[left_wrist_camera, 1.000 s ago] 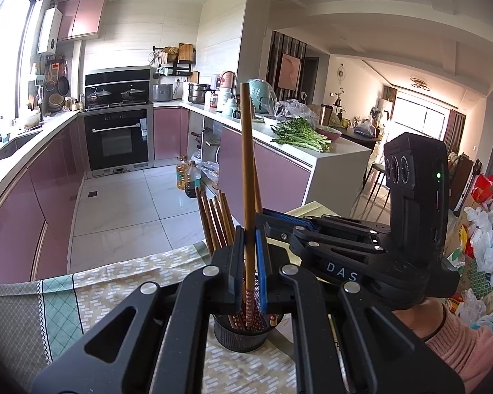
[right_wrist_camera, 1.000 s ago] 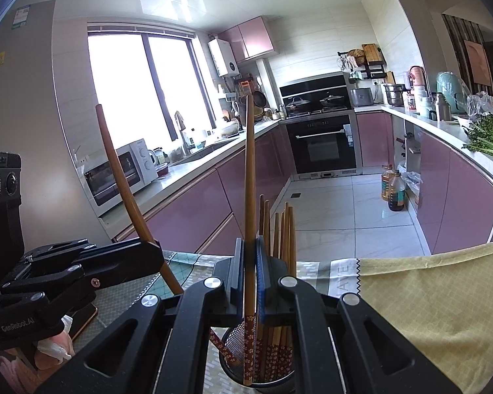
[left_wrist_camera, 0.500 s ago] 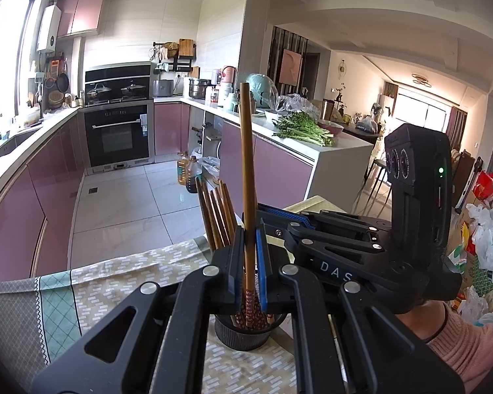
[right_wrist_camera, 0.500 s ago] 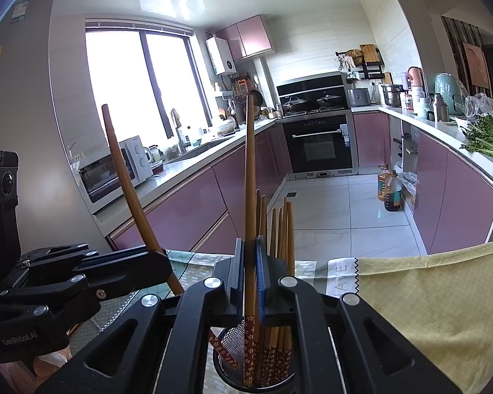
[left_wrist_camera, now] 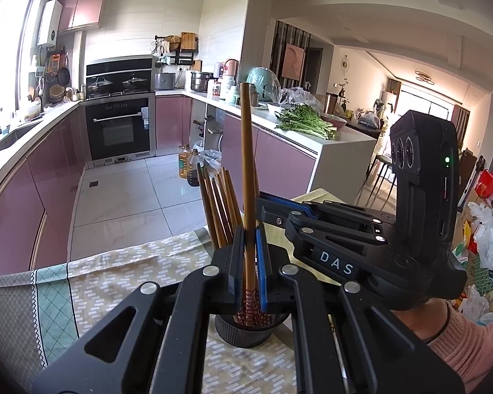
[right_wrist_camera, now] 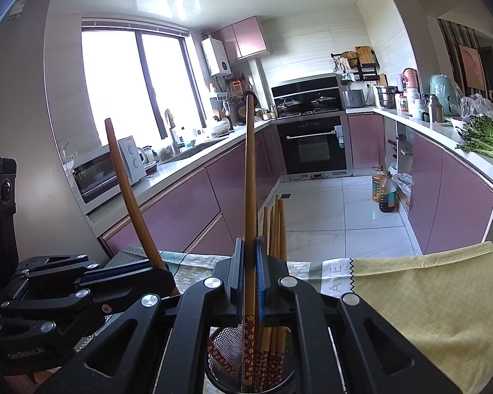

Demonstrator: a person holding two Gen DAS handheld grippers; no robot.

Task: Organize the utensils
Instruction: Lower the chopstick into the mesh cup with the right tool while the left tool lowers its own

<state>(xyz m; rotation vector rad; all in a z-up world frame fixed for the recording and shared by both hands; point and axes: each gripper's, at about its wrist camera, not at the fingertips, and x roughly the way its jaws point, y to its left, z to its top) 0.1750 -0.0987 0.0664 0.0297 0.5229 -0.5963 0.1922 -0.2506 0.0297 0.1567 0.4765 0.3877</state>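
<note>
Both grippers hold one chopstick each above the same holder, and in the last second both have gone lower. The left gripper [left_wrist_camera: 250,262] is clenched on a long brown wooden chopstick with a red flower-patterned end [left_wrist_camera: 248,177]. This chopstick stands almost upright, and its patterned end now reaches into the round black mesh holder [left_wrist_camera: 246,330]; one second ago the holder sat a little further below the fingers. The right gripper [right_wrist_camera: 249,282] is clenched in the same way on a second long brown chopstick [right_wrist_camera: 250,180], and its red end is now deeper inside the holder [right_wrist_camera: 228,354], among the bundle of brown chopsticks already standing there [right_wrist_camera: 274,226].

In the right wrist view the left chopstick leans to the left, and its top has moved a bit lower and to the right since the earlier picture.

The holder stands on the bench, on a beige patterned cloth [left_wrist_camera: 121,272] next to a plain yellow-green cloth [right_wrist_camera: 424,298].

I judge that the insertion is nearly finished: both ends are inside the rim, so the remaining step is probably to let the two chopsticks go. Whether they already touch the bottom, I cannot tell.
</note>
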